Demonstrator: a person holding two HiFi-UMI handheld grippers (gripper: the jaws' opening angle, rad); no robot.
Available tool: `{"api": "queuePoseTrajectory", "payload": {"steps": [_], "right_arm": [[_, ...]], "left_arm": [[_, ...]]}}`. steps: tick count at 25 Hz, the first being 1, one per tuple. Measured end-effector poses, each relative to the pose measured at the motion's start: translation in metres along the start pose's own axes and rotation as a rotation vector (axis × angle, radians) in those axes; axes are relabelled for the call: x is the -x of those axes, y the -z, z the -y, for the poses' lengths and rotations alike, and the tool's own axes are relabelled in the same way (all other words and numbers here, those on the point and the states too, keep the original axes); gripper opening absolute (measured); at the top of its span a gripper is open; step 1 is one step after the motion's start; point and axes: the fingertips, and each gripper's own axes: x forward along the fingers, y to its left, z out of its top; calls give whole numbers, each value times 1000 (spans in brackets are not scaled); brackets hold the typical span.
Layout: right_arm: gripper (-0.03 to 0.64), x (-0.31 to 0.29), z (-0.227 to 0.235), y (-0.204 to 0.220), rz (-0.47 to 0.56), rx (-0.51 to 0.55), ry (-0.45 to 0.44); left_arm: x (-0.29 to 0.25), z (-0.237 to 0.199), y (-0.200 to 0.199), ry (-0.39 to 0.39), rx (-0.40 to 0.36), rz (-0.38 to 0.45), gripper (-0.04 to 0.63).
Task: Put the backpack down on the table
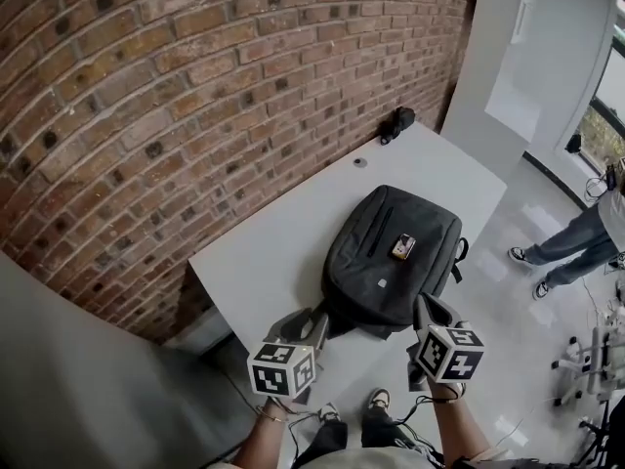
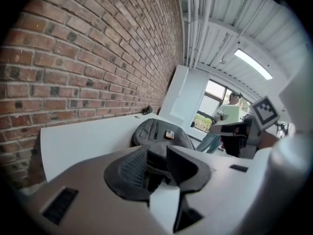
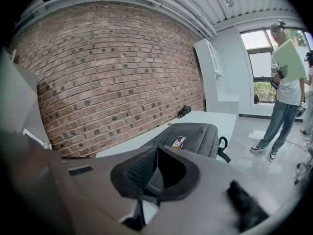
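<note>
**Left claw [image 2: 156, 152] and right claw [image 3: 155, 150] hovering near the backpack [image 1: 391, 257]**

Left claw's jaws are standing apart, gripping nothing; right claw's are pressing together, empty. Beyond both, the backpack is lying flat on the white table [image 1: 283, 233].

Dark grey backpack [image 1: 391, 262] lies flat, front up, on the white bench [image 1: 264, 252], running 1 to 7 o'clock, strap [image 1: 459, 258] at 3 o'clock.

**Brick Wall and Pale Floor**

A red brick wall [image 1: 195, 115] ran behind a white table [image 1: 283, 242]. Glossy pale floor [image 1: 518, 330] lay to the right, by a white pillar [image 1: 547, 57]. Windows [image 3: 257, 40] let in daylight; a strip light [image 2: 252, 64] glowed overhead.
</note>
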Motion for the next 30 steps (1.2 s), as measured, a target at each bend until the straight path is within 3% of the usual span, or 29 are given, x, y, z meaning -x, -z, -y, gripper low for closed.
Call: {"api": "queuePoseTrajectory", "payload": {"steps": [4, 9, 16, 30], "right_arm": [[31, 10, -2, -3, 18, 0, -1], [31, 21, -3, 0, 30, -7, -4], [31, 31, 6, 4, 28, 27, -35], [31, 37, 31, -1, 26, 113, -119]], "left_arm": [[19, 8, -16, -39, 37, 65, 50], [38, 13, -34, -75, 59, 128, 15], [43, 26, -43, -153, 63, 162, 12], [23, 58, -20, -243, 74, 133, 12]]}}
